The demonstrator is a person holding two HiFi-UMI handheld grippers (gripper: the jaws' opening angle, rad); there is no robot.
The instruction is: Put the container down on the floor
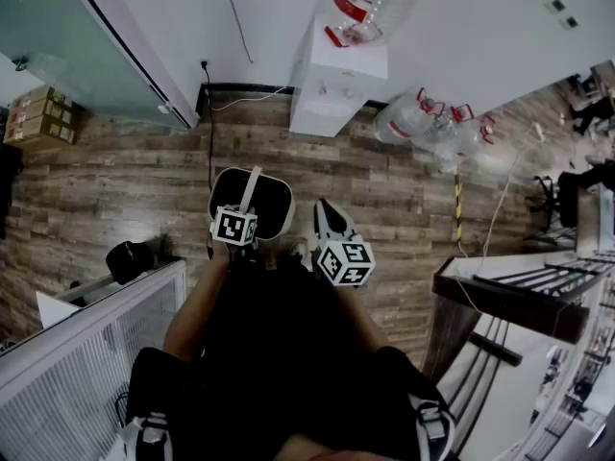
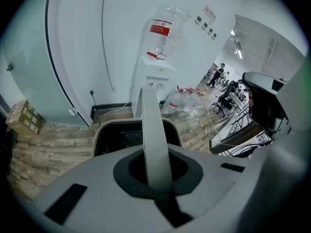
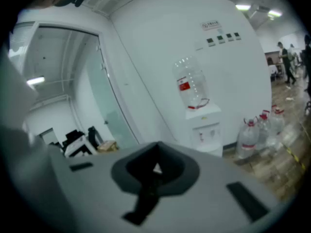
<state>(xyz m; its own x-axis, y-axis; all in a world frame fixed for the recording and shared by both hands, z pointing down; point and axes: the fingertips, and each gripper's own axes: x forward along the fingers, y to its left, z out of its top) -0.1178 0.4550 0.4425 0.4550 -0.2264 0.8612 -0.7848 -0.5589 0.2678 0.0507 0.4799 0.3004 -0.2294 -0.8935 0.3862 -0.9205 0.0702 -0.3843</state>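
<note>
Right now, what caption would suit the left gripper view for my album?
Left gripper shut on the pale strap handle of a cream-rimmed, dark-lined container, white water dispenser behind.

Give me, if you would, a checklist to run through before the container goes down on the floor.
1. Left gripper shut on the handle of the container: ok.
2. Right gripper shut with nothing in it: ok.
3. Floor around the container bare: ok.
4. Floor right beneath the container free: cannot tell, hidden by the container.
5. Water dispenser apart from the container: ok.
6. Container already touching the floor: cannot tell.
</note>
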